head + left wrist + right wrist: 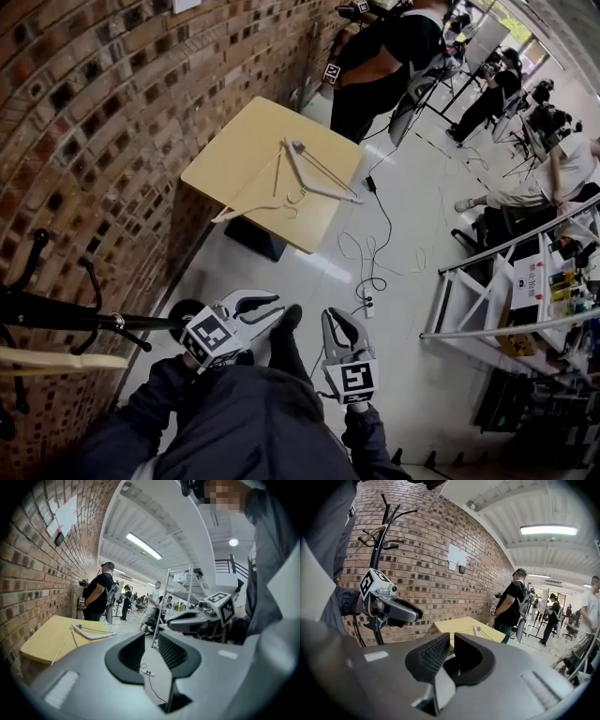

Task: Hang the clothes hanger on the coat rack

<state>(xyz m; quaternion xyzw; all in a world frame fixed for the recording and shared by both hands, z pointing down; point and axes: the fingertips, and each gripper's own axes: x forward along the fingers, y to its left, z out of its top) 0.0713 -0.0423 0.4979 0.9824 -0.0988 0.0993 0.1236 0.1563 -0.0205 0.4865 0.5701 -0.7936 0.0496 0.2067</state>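
I saw the brick wall [94, 112] in red-brown and darker bricks with pale mortar lines; the table [234, 150] was a plain pale yellow, the clothes hanger [330, 192] on it off-white; the coat rack [66, 314] was black, and the hanger [56, 359] across it pale cream. My left gripper [274, 306] and right gripper [339, 319] were light grey with black ribbed pads, each cube patterned in black-and-white squares; the floor [309, 272] was a glossy pale grey, my sleeves [234, 422] dark grey.

A shared lab hall: brick wall [94, 112], floor cables [388, 225], several people [384, 56] working.
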